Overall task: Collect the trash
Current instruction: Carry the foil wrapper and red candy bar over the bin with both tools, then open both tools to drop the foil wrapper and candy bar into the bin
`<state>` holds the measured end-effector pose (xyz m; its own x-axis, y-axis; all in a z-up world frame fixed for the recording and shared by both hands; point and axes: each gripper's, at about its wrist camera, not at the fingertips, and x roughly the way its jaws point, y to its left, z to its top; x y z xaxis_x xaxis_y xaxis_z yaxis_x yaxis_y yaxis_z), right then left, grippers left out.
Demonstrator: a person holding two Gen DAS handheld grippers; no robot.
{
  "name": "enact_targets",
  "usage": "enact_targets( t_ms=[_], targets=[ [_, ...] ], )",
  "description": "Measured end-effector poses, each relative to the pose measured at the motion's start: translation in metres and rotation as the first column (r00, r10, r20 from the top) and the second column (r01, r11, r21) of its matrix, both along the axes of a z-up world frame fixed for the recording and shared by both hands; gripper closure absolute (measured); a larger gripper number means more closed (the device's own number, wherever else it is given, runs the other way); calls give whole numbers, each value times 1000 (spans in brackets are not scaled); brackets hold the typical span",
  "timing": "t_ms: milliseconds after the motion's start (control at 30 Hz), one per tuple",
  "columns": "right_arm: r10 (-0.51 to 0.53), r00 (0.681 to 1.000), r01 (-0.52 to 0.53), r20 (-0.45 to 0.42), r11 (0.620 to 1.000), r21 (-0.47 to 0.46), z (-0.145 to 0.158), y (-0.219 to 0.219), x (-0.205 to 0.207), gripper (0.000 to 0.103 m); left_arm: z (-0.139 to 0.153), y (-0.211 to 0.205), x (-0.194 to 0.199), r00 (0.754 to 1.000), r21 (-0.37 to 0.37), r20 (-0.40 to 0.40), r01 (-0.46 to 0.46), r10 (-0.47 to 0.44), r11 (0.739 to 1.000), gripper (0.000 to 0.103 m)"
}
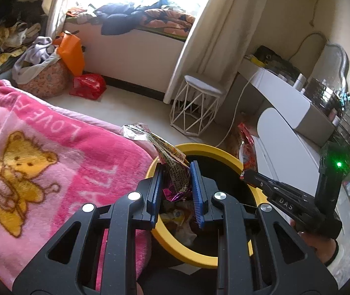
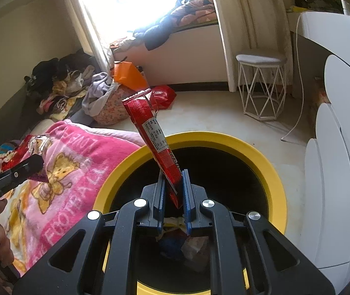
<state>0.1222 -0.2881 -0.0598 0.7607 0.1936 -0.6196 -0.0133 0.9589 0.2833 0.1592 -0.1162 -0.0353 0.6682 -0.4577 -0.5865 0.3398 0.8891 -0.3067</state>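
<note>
1. Risk lies in the release: my tall red wrapper [image 2: 155, 145] leans toward the bin's yellow rim [image 2: 268, 169] and could tip out onto the pink blanket [image 2: 76, 172].
2. My crinkled foil wrapper [image 1: 172, 162] could snag the same rim.
3. My left gripper [image 1: 176, 172] and right gripper [image 2: 173, 184] each pinch their wrapper, angled down over the bin's mouth.

Bin mouth [image 2: 268, 169] open; blanket [image 2: 76, 162] tight alongside, cabinet [image 2: 334, 172] opp.
</note>
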Motion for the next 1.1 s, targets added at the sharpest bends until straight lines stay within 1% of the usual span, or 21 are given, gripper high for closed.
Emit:
enact_targets(
  t_ms=[433, 867, 967, 1033, 1067, 1100],
  targets=[
    [-29, 999, 30, -37, 999, 21, -11, -15, 1, 88, -15, -34, -1, 996, 48, -29, 85, -83, 995, 86],
    [-55, 996, 58, -76, 998, 35, -24, -29, -3, 88, -41, -71, 5, 980, 80, -88, 187, -180, 979, 86],
    [-66, 994, 70, -88, 997, 35, -26, -30, -4, 85, -46, -77, 5, 976, 89, -100, 202, -193, 975, 85],
    [-71, 993, 75, -92, 996, 39, -28, -32, -4, 84, -49, -80, 7, 974, 89, -110, 208, -198, 974, 83],
    [-73, 993, 78, -93, 996, 43, -28, -33, -5, 82, -50, -81, 8, 973, 90, -117, 209, -199, 974, 82],
    [-75, 993, 79, -94, 996, 44, -28, -34, -5, 79, -51, -82, 8, 973, 91, -121, 210, -199, 973, 77]
  ],
)
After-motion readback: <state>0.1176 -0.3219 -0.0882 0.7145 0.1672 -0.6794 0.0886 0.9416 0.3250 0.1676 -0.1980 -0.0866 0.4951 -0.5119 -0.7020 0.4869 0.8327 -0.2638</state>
